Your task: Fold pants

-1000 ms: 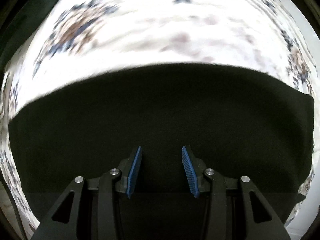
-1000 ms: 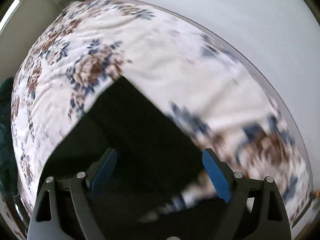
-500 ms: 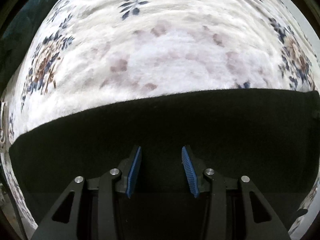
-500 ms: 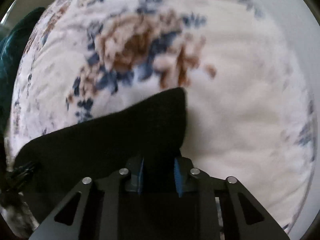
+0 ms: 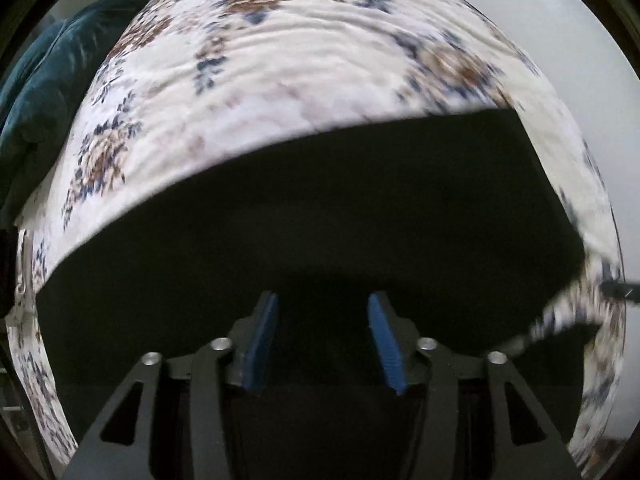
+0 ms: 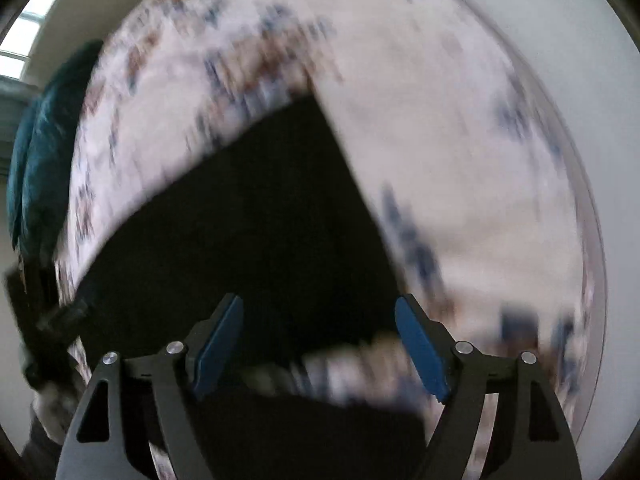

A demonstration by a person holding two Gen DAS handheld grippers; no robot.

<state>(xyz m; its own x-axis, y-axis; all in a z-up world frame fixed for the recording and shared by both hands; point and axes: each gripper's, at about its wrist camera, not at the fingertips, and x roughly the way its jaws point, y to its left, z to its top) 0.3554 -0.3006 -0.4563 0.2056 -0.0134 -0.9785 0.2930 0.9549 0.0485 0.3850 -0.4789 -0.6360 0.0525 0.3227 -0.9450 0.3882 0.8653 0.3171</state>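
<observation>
Black pants point(image 5: 340, 200) lie flat on a white floral bedspread point(image 5: 300, 60), filling the lower half of the left wrist view. My left gripper point(image 5: 323, 296) hangs over them pointing down. Its jaws are opening, the blue pads point(image 5: 262, 340) stand apart, and I see no cloth pinched between them. In the blurred right wrist view a corner of the pants point(image 6: 260, 208) points up and to the right. My right gripper point(image 6: 320, 298) is above that corner with its jaws opening wide and nothing pressed between the pads.
A teal cushion point(image 5: 48, 92) lies at the bed's far left, also seen in the right wrist view point(image 6: 40, 160). A white wall point(image 6: 580, 80) borders the bed on the right. A strip of bedspread point(image 6: 360, 364) shows below the right gripper's pads.
The right gripper, shut on the pants' corner half a second ago, has let go and spread wide. The left gripper's pads have widened, and its view has pulled back, showing more of the bed.
</observation>
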